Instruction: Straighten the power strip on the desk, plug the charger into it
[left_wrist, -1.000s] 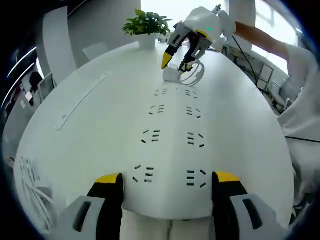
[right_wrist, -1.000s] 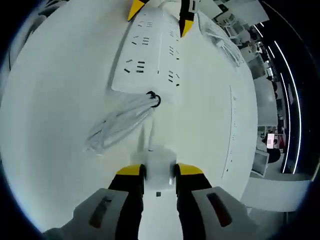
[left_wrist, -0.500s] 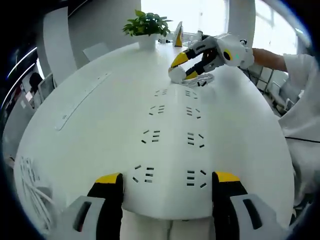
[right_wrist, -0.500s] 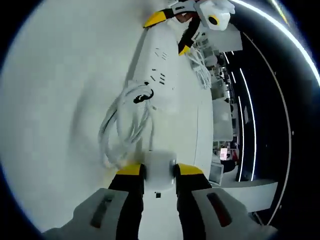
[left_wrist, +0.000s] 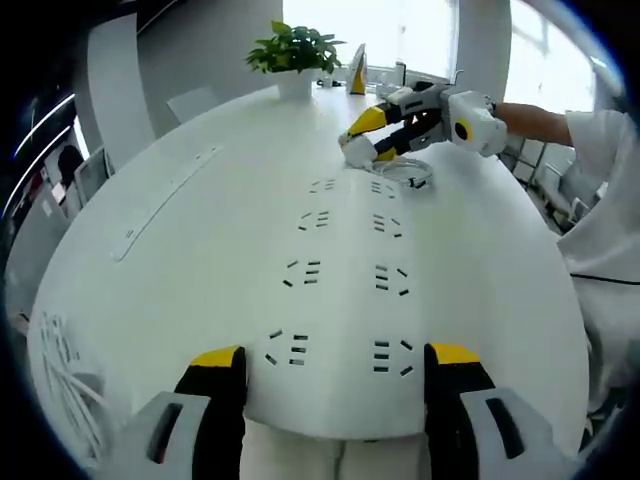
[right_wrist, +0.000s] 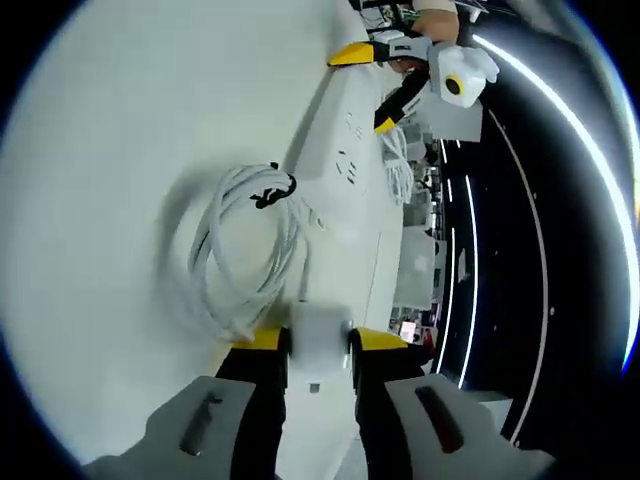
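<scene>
Tongs on the right (right_wrist: 318, 342) are clamped on the white charger (right_wrist: 320, 340), its coiled cable (right_wrist: 235, 255) trailing toward ten o'clock in the right gripper view; the left tongs (left_wrist: 332, 362) are spread wide, straddling the near end of the power strip (left_wrist: 345, 275), apparently without squeezing it. The strip lies lengthwise on the white tabletop (left_wrist: 180, 260), running toward twelve o'clock in the left gripper view, with the right tongs (left_wrist: 372, 135) and charger (left_wrist: 353, 150) at its far end near one o'clock. To plug in well, I would keep the left tongs steadying the strip, turn the charger until its prongs face a socket, and press straight down, keeping the cable off the socket rows. Compared with a second ago, the right tongs have rolled from upright to nearly level, and the cable has shifted beside the strip; the left tongs have not moved.
</scene>
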